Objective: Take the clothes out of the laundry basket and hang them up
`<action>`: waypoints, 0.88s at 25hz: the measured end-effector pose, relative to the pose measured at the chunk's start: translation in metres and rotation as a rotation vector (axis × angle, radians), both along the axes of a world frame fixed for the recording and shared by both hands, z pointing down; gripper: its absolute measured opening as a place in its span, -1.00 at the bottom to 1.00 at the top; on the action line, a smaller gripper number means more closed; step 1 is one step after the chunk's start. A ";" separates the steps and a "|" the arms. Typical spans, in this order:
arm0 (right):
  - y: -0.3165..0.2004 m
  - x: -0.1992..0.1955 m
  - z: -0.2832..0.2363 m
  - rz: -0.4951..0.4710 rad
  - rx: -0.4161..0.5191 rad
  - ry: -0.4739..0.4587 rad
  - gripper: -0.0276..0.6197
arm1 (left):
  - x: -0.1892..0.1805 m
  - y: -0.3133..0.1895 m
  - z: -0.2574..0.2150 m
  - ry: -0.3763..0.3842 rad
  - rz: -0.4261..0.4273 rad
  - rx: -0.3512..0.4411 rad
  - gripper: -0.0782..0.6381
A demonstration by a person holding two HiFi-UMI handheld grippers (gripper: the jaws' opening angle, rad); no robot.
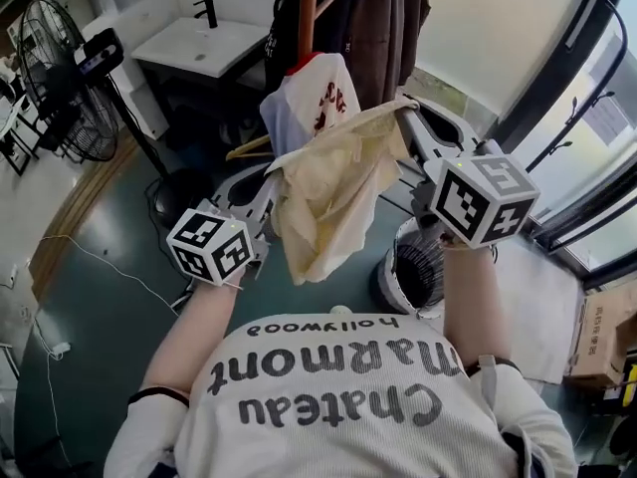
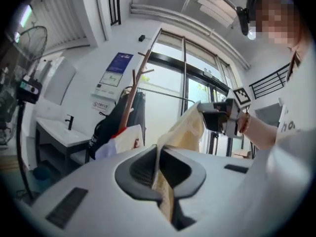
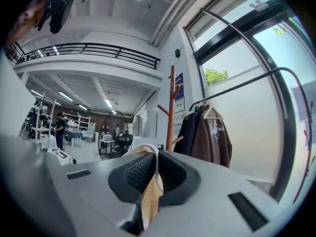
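L gripper (image 1: 267, 185) & R gripper (image 1: 406, 119) each pinch cream garment (image 1: 328, 197), held up btwn them by coat stand (image 1: 308, 8); keep both grips tight, spread cloth w/o tugging, then hook it

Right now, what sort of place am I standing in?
Probably a large workshop or lab hall with a laundry corner: a washbasin, a coat stand and jackets on a rail, with a mezzanine railing above work tables behind.

Left gripper (image 2: 159, 176) pinches the cream garment (image 2: 185, 130).
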State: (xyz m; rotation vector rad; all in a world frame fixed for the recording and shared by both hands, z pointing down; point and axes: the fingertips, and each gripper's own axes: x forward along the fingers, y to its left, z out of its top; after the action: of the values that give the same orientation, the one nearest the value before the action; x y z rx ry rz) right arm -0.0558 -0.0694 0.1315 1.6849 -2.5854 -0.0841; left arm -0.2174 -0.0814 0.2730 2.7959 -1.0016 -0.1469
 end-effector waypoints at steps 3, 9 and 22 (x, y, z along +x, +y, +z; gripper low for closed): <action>0.000 -0.003 0.001 0.014 0.008 -0.027 -0.81 | -0.026 -0.004 -0.033 0.021 -0.044 0.052 -0.74; -0.001 -0.010 -0.005 -0.023 0.049 -0.064 -0.81 | -0.046 -0.002 -0.070 0.053 -0.086 0.124 -0.74; -0.059 0.005 -0.040 -0.136 0.173 -0.082 -0.81 | -0.046 -0.046 -0.150 0.066 -0.219 0.338 -0.74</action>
State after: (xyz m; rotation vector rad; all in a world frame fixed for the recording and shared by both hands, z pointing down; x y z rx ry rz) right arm -0.0504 -0.1288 0.0919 1.5922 -2.8262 -0.2565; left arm -0.2636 -0.1270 0.1226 2.9379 -1.3802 -0.4745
